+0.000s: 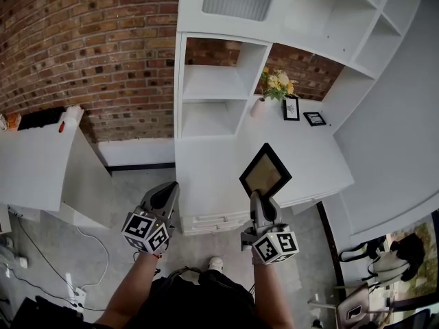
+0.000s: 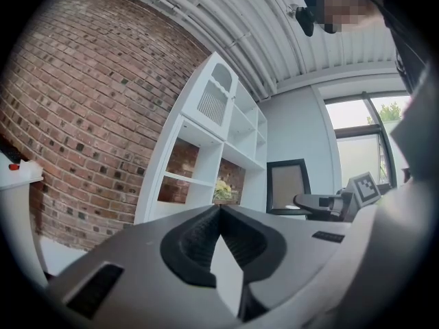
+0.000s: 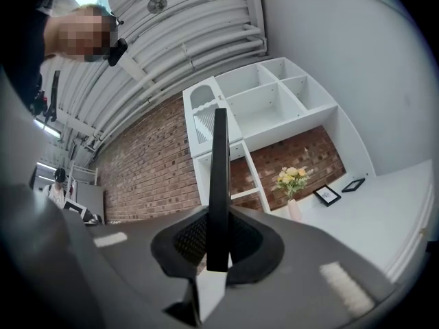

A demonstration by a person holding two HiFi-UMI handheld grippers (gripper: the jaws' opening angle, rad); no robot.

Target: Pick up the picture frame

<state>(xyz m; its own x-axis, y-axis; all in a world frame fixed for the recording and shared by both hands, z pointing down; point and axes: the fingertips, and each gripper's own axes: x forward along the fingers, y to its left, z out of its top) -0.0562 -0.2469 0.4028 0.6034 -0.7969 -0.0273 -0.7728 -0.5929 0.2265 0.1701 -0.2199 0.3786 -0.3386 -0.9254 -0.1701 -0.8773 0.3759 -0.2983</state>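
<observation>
The picture frame [image 1: 265, 171], black-edged with a tan panel, is held up above the white counter [image 1: 315, 163], one corner pointing down into my right gripper [image 1: 258, 196], which is shut on it. In the right gripper view the frame [image 3: 219, 177] stands edge-on between the two pads. In the left gripper view the same frame [image 2: 288, 184] shows off to the right. My left gripper [image 1: 167, 192] hangs level to the left of the counter, over the floor. Its jaws [image 2: 219, 210] meet at the tips with nothing between them.
A white shelving unit [image 1: 212, 81] stands against the brick wall [image 1: 89, 40]. At the back of the counter are a vase of yellow flowers [image 1: 276, 84] and two small framed pictures [image 1: 291, 108] [image 1: 315, 118]. A white table [image 1: 34, 163] stands at the left, with cables [image 1: 68, 279] on the floor.
</observation>
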